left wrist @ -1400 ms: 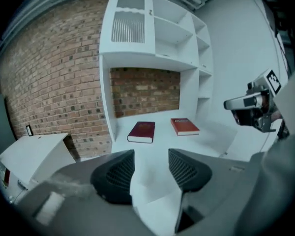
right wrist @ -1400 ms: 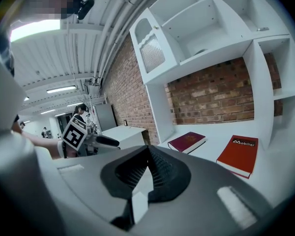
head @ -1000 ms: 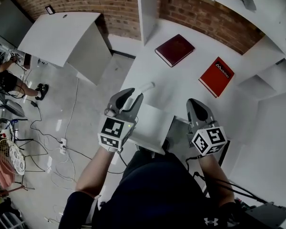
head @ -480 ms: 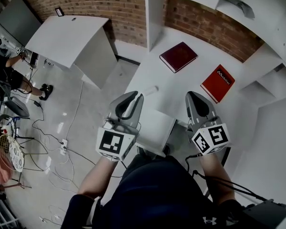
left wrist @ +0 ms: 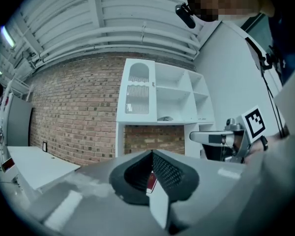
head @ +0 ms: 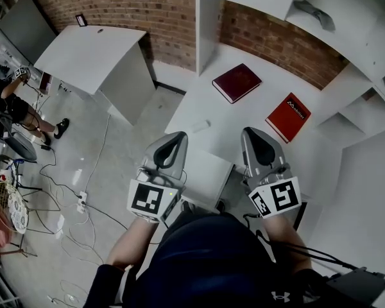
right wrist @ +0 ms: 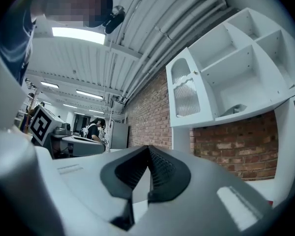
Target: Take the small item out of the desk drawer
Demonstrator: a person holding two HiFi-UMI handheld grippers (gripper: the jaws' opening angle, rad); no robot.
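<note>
Nearest, the left gripper (head: pixel 174 137) had its jaws pressed together on nothing, and the right gripper (head: pixel 251 133) was likewise closed and empty, both hovering side by side above the front of the desk (head: pixel 244 122). Just beneath and between them a white panel that looked like the drawer (head: pixel 207 175) jutted out from the desk front, with a dark gap on its right; whether anything lay inside could not be told. A little beyond the left gripper, the item (head: pixel 201 126), a small white roll, lay on the desktop close to the left edge, apart from either gripper, so it appeared to be out of the drawer already. Farther back sat a maroon book (head: pixel 236 82) and a red book (head: pixel 289 116), then the brick wall (head: pixel 141 5). The likely trouble was the roll: so near the edge, a brush from the closed left jaws could send it over onto the floor. The jutting drawer might also be knocked by a gripper or the person's body.
</note>
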